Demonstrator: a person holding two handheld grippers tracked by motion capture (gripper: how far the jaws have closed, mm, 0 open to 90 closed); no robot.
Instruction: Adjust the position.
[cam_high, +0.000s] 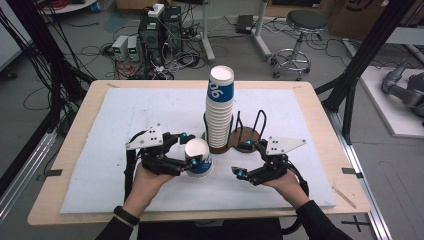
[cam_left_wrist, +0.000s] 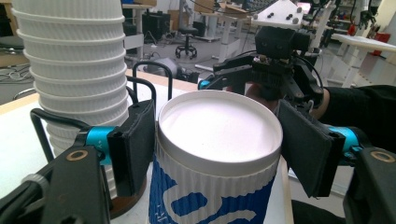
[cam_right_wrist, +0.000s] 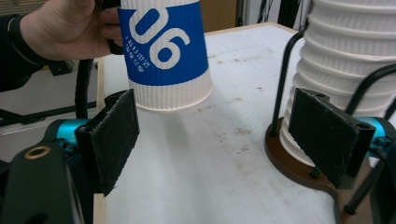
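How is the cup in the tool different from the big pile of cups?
The single cup is held by the left tool, lifted off the table; the stack of cups sits in a wire holder on a brown base. The single cup is alone; the stack is many cups nested into a tall tower. The single cup is closed end up; the stack's top cup is too. Both are ribbed white paper with blue bands.

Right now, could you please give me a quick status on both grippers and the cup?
Left gripper shut on blue-and-white cup, upside down, off the table. Right gripper open, empty, beside the cup stack in its wire holder. Nothing in the way.
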